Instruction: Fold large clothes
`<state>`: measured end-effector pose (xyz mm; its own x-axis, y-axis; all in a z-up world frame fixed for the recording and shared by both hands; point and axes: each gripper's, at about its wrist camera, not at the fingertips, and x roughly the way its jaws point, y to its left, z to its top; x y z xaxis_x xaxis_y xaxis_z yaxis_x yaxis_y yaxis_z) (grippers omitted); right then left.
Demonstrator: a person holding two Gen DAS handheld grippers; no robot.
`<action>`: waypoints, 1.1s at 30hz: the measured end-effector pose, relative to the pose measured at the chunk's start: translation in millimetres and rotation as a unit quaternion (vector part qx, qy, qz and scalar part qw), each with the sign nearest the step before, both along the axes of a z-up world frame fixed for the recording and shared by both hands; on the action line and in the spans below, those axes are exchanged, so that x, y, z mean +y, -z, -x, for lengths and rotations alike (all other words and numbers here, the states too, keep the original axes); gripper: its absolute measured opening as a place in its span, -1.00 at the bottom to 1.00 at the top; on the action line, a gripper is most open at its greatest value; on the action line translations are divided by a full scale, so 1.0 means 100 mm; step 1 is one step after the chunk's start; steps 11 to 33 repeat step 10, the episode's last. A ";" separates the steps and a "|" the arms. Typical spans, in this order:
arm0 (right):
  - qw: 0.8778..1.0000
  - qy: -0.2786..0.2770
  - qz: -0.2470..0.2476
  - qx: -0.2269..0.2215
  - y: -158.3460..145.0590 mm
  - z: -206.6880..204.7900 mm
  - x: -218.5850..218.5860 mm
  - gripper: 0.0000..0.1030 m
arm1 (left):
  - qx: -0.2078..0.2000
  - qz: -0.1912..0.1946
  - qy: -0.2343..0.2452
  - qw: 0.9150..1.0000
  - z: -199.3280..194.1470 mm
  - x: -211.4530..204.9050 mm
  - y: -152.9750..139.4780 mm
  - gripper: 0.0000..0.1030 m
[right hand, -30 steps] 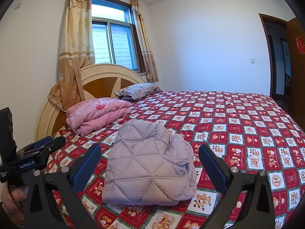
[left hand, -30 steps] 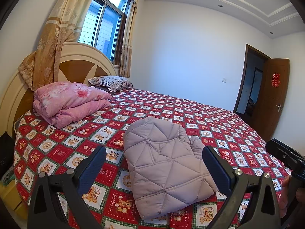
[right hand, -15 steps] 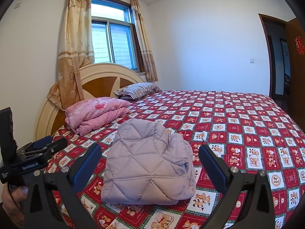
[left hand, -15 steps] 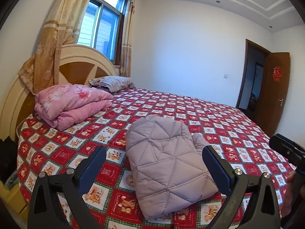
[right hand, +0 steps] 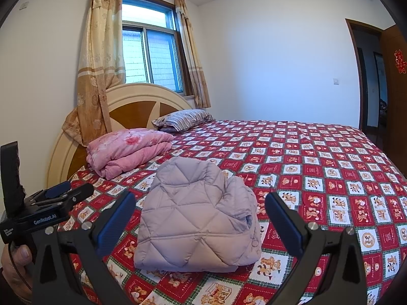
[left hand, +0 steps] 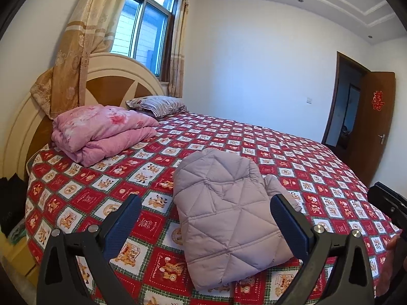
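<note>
A pale lilac quilted jacket [left hand: 223,213] lies folded into a compact bundle on the red patterned bedspread [left hand: 292,152]. It also shows in the right wrist view [right hand: 198,218]. My left gripper [left hand: 206,216] is open and empty, held above the bed's near edge, apart from the jacket. My right gripper [right hand: 201,216] is open and empty too, pulled back from the jacket. The left gripper [right hand: 68,193] shows at the left of the right wrist view, held in a hand.
A folded pink quilt [left hand: 101,132] and a striped pillow [left hand: 157,104] lie by the round headboard [left hand: 114,76]. A window with curtains [right hand: 150,58] is behind it. An open brown door [left hand: 374,127] stands at the right.
Both grippers have drawn back and up a little from the jacket. The jacket has not moved.
</note>
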<state>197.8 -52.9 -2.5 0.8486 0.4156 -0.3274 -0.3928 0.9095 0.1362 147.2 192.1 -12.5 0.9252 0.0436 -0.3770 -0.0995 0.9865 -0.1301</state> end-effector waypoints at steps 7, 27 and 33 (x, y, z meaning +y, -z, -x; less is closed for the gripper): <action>1.000 0.000 0.003 0.009 0.05 -0.02 0.05 1.00 | -0.019 -0.038 0.003 0.999 0.04 -0.09 0.03 0.98; 1.000 0.000 0.006 0.010 0.06 -0.02 0.05 1.00 | -0.018 -0.034 0.010 0.999 0.03 -0.09 0.03 0.98; 1.000 0.000 0.006 0.010 0.06 -0.02 0.05 1.00 | -0.018 -0.034 0.010 0.999 0.03 -0.09 0.03 0.98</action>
